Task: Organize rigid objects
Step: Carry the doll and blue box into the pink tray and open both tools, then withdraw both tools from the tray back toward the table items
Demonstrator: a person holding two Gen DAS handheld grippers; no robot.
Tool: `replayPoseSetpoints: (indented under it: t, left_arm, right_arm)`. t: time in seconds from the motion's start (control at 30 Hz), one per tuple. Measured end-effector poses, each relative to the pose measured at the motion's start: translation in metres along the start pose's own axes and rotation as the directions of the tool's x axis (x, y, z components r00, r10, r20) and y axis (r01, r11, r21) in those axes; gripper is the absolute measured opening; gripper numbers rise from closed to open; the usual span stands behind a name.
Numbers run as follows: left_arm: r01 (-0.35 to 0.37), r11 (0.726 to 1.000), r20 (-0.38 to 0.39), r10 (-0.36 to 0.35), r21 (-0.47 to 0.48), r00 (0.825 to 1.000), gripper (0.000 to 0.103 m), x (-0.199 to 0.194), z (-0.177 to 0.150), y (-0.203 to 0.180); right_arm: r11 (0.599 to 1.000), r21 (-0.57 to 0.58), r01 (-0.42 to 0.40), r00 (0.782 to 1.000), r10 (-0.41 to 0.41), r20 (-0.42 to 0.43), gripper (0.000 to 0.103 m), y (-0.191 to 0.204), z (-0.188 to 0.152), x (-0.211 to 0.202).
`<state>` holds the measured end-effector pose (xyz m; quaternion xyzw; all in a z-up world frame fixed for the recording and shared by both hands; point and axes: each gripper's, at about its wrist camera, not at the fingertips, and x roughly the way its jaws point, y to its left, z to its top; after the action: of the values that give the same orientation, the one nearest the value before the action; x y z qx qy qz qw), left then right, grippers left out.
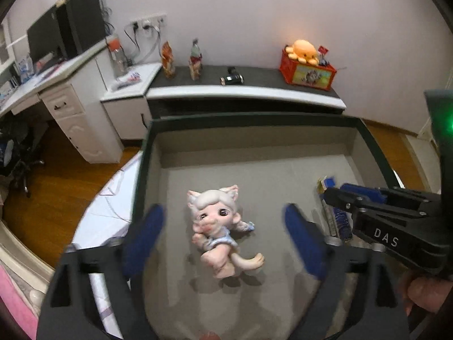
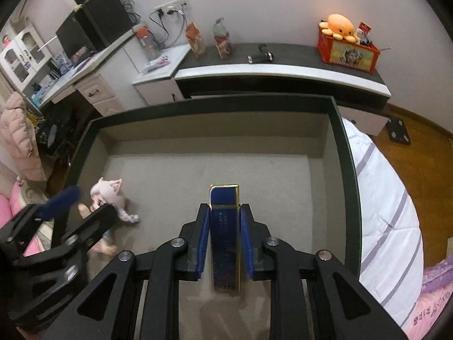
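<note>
**Two items in the tray, and only one is in a grip**

Your right gripper (image 2: pixel 225 243) is clenched on the blue and gold case (image 2: pixel 225 226), with a pad pressed to each long side. The case's long axis runs straight out along the fingers toward the tray's far wall, and its far end sticks out past the fingertips. It sits low over the tray (image 1: pixel 254 119) floor, roughly mid-floor; can't tell if it's actually touching.

Your left gripper (image 1: pixel 223 238) is spread wide with nothing in it, hovering above the doll (image 1: pixel 218 226), which lies on its back on the tray floor near the tray's left wall, head toward the far wall and feet toward you. So the doll's long axis runs roughly with the fingers, a bit tilted, and it sits right between the pads.

I'd say the left one is the obvious pick for the doll: it's right over it, while the right one is busy and further toward the tray's right wall.
</note>
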<state>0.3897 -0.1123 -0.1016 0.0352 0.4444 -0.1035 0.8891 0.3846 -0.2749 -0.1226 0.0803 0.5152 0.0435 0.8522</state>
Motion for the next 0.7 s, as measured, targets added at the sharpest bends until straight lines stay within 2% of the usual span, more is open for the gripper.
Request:
replayPoseSetpoints:
  t: [0.03,0.07,0.1,0.17,0.2,0.27,0.37,0.43,0.5,0.7]
  left_arm:
    - [0.001,1.000,0.011,-0.001,-0.002,1.000,0.098,-0.003,-0.001,0.002]
    - [0.006,1.000,0.018,-0.006,-0.006,1.000,0.098,-0.008,-0.004,0.004]
    - [0.006,1.000,0.019,-0.006,-0.010,1.000,0.099,-0.011,-0.005,0.006]
    - [0.000,1.000,0.026,0.001,-0.017,1.000,0.099,-0.018,-0.009,0.010]
    - [-0.002,1.000,0.032,0.003,-0.018,0.999,0.100,-0.023,-0.011,0.012]
    - [-0.009,1.000,0.058,0.010,-0.025,0.998,0.101,-0.038,-0.018,0.017]
    - [-0.017,0.999,0.105,0.021,-0.037,0.994,0.103,-0.065,-0.029,0.022]
    - [-0.027,0.999,0.132,0.032,-0.041,0.991,0.103,-0.082,-0.036,0.025]
    - [-0.042,0.998,0.171,0.049,-0.044,0.984,0.103,-0.107,-0.046,0.028]
    - [-0.052,0.997,0.253,0.063,-0.051,0.965,0.103,-0.168,-0.076,0.030]
  right_arm:
    - [1.000,0.006,-0.002,1.000,0.002,0.004,0.040,0.000,0.000,-0.002]
    - [1.000,0.010,-0.002,1.000,0.002,0.010,0.058,-0.001,-0.001,-0.003]
    - [1.000,0.008,-0.019,1.000,0.019,0.021,0.059,0.000,-0.003,-0.006]
    - [0.999,0.005,-0.040,0.999,0.039,0.036,0.073,0.004,-0.006,-0.012]
    - [0.999,0.000,-0.044,0.998,0.044,0.045,0.077,0.008,-0.007,-0.016]
    - [1.000,-0.011,0.005,0.997,-0.004,0.073,0.089,0.017,-0.011,-0.026]
    - [1.000,-0.003,0.004,0.993,-0.003,0.115,0.090,0.022,-0.022,-0.048]
    - [1.000,0.007,0.012,0.989,-0.013,0.150,0.096,0.025,-0.031,-0.067]
    - [1.000,0.006,0.015,0.982,-0.016,0.189,0.098,0.028,-0.042,-0.087]
    - [0.998,0.014,0.056,0.949,-0.058,0.309,0.098,0.038,-0.086,-0.147]
